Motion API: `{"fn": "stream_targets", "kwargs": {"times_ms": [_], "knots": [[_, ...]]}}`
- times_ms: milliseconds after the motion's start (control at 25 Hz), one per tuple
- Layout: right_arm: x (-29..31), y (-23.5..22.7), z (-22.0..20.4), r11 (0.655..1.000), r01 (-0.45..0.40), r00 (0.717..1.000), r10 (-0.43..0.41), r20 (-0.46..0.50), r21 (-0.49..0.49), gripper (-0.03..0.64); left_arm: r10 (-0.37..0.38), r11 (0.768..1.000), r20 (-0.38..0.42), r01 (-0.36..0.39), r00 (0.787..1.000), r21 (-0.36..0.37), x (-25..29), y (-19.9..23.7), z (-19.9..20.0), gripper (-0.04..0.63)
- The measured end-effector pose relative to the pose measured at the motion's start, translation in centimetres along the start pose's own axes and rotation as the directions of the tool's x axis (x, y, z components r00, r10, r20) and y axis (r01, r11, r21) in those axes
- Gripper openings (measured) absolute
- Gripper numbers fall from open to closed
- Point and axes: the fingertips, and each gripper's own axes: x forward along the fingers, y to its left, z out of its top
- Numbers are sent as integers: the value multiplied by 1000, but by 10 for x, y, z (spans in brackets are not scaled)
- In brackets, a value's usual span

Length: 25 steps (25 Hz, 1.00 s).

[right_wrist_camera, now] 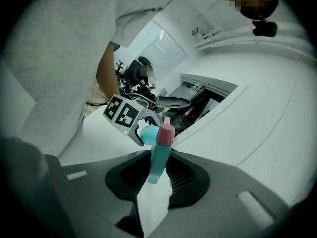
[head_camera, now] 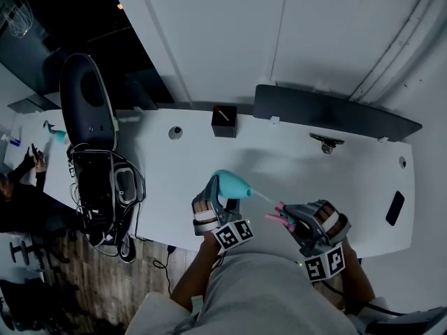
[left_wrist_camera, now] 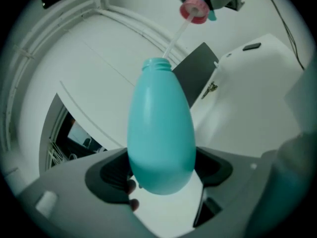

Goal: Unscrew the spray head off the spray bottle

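Note:
In the head view my left gripper [head_camera: 221, 191] is shut on the teal spray bottle [head_camera: 231, 183], held above the white table's front edge. Seen from the left gripper view, the bottle [left_wrist_camera: 161, 133] sits between the jaws with its bare threaded neck [left_wrist_camera: 157, 62] pointing away. My right gripper [head_camera: 287, 219] is shut on the spray head [head_camera: 279, 213], which is off the bottle. The head has a teal body and a pink collar [right_wrist_camera: 164, 133]. Its thin white dip tube [left_wrist_camera: 173, 41] runs from the collar [left_wrist_camera: 194, 9] down to the neck's mouth.
A white table [head_camera: 314, 180] carries a small black box [head_camera: 224, 121], a metal clamp [head_camera: 325, 142] and a flat black device [head_camera: 394, 208]. A dark panel [head_camera: 335, 112] stands along the back edge. A black chair [head_camera: 87, 100] and cables [head_camera: 105, 194] are at the left.

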Motion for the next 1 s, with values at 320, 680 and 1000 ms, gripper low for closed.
{"fn": "stream_targets", "kwargs": {"times_ms": [320, 680, 1000], "knots": [[-9, 4, -77, 887, 243, 963, -170, -211, 393, 94, -162, 805, 75, 176, 984, -567, -9, 9, -21, 393], [84, 21, -72, 443, 310, 951, -151, -271, 841, 94, -271, 630, 213, 340, 939, -698, -31, -10, -2, 393], [91, 33, -52, 418, 333, 943, -144, -301, 845, 94, -343, 600, 241, 409, 908, -687, -46, -22, -16, 393]]}}
